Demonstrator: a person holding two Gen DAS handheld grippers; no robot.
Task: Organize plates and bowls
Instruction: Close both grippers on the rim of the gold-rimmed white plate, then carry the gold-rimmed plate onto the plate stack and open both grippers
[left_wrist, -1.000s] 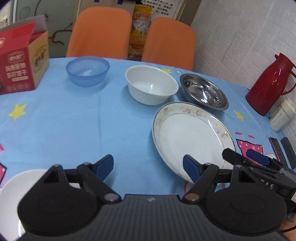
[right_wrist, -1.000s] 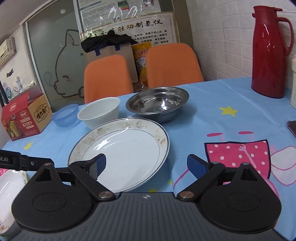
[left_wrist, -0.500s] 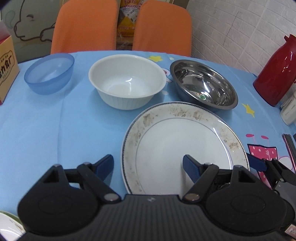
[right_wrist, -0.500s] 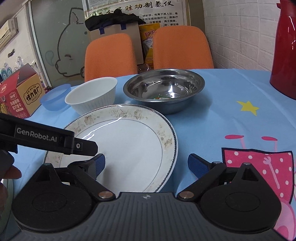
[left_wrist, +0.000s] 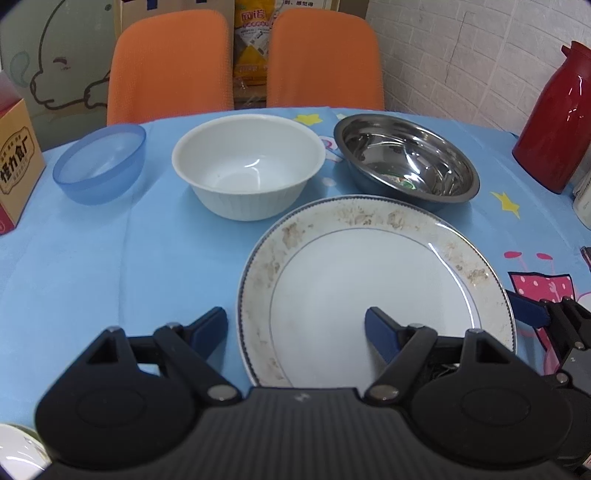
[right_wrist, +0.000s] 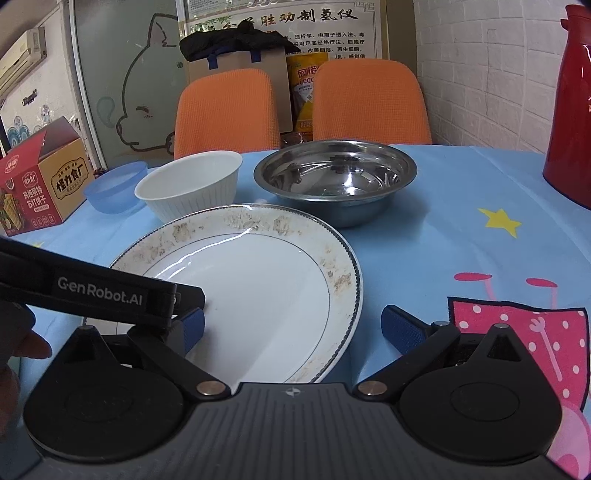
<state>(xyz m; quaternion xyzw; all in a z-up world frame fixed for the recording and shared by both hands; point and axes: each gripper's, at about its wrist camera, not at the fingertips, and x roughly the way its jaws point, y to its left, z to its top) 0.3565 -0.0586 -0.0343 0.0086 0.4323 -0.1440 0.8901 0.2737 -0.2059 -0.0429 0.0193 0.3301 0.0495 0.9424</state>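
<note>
A large white plate (left_wrist: 373, 291) with a thin dark rim line and brownish speckled staining on its border lies flat on the blue cloth, nearest of all. Behind it stand three empty bowls, upright in a row: a translucent blue bowl (left_wrist: 99, 162) at the left, a ribbed white bowl (left_wrist: 247, 166) in the middle, a shiny steel bowl (left_wrist: 406, 158) at the right, just beside the plate's far edge.

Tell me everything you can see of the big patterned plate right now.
The plate is round, white and glossy, apparently ceramic, with a thin blue ring inside, a beaded edge and worn brownish-gold rim decoration. It lies flat and empty on the blue tablecloth, just in front of the white bowl and steel bowl. The open left gripper and open right gripper each straddle its near rim; contact is unclear.
</note>
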